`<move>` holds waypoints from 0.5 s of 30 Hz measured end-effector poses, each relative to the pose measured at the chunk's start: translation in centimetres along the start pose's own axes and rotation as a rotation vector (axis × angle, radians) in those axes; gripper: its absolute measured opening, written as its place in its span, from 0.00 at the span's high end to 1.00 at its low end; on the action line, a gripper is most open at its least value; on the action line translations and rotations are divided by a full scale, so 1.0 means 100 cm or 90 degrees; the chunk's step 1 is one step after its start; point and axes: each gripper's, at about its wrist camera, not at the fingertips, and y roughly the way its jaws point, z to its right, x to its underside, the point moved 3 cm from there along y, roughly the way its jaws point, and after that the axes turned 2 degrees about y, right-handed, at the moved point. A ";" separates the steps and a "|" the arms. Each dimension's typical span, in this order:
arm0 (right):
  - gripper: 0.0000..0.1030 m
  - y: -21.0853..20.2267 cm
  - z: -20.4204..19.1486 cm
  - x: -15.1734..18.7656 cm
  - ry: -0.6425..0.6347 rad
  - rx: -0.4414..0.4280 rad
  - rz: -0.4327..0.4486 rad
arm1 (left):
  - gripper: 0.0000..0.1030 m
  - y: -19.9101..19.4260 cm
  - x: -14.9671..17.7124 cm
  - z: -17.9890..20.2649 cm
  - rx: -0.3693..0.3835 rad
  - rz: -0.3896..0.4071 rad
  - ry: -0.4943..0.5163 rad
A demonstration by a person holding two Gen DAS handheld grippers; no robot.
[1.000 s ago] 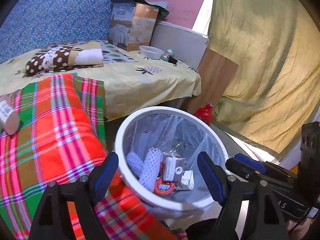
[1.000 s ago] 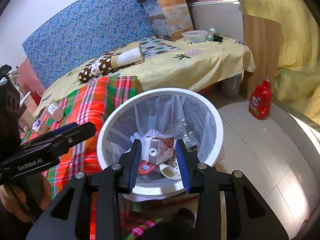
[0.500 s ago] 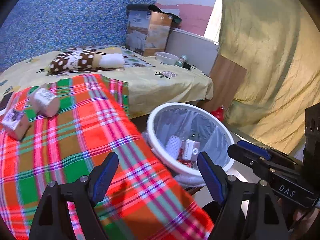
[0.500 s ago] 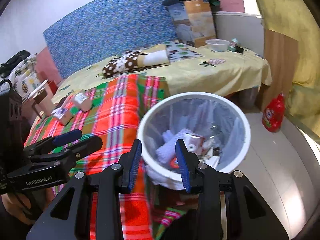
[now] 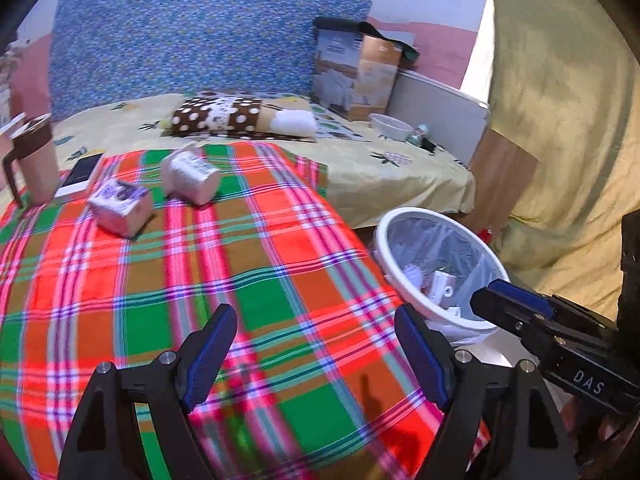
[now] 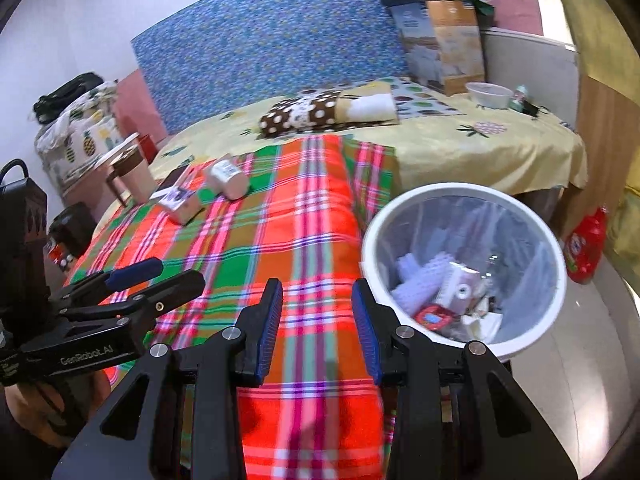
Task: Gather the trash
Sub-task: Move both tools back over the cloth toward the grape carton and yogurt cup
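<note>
A white bin [image 5: 382, 252] lined with a clear bag stands on the floor beside the bed and holds several pieces of trash. Over the red and green plaid blanket [image 5: 260, 272] my left gripper [image 5: 314, 320] is wide open and empty. Far across the blanket lie a small purple-printed carton [image 5: 120, 206] and a crumpled silvery cup [image 5: 192, 176]. My right gripper [image 6: 317, 292] hovers at the blanket's edge just left of the bin [image 6: 366, 248], jaws narrowly apart with nothing between them. The carton [image 6: 180, 200] and cup [image 6: 230, 178] also show in the right wrist view.
A lidded mug [image 5: 36, 160] and a phone [image 5: 82, 172] sit at the blanket's far left corner. A dotted pillow [image 5: 224, 114], a box and a bowl [image 5: 390, 126] lie on the yellow sheet. A red bottle [image 6: 586, 248] stands on the floor past the bin.
Both grippers have swung left, from above the bin to over the plaid blanket. The bin now sits to the right in both views, and the carton, cup and mug have come into view.
</note>
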 end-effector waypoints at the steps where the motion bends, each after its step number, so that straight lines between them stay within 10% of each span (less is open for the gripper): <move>1: 0.61 0.001 -0.004 0.000 -0.005 -0.005 -0.002 | 0.22 -0.002 0.001 -0.004 -0.004 0.001 -0.004; 15: 0.54 0.014 -0.040 -0.004 -0.052 -0.041 -0.020 | 0.22 -0.027 0.001 -0.051 -0.052 0.029 -0.042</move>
